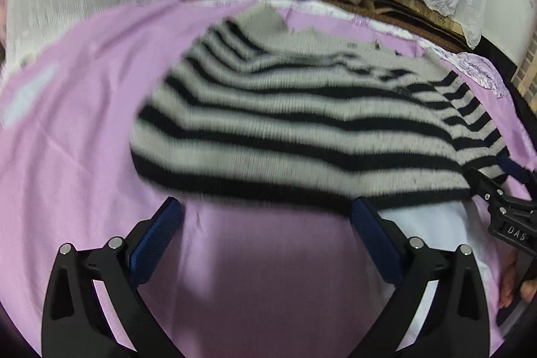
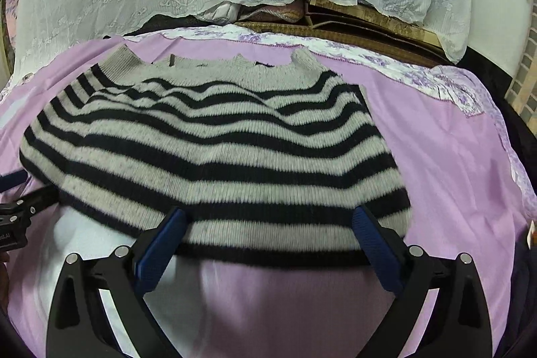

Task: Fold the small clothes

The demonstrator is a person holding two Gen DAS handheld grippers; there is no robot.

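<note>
Striped sweater (image 2: 214,156) lies spread flat on the lilac sheet (image 2: 446,156), neckline toward the top of the frame, hem nearest both cameras. Knit looks soft, limp and light, likely to sag and stretch; best pinched at hem corners or shoulder seams. Right hand-held gripper (image 2: 268,223): fingers wide apart, tips over the hem, nothing clamped. Left hand-held gripper (image 1: 266,213): likewise spread wide, empty, tips at the hem's lower edge; view blurred.
</note>
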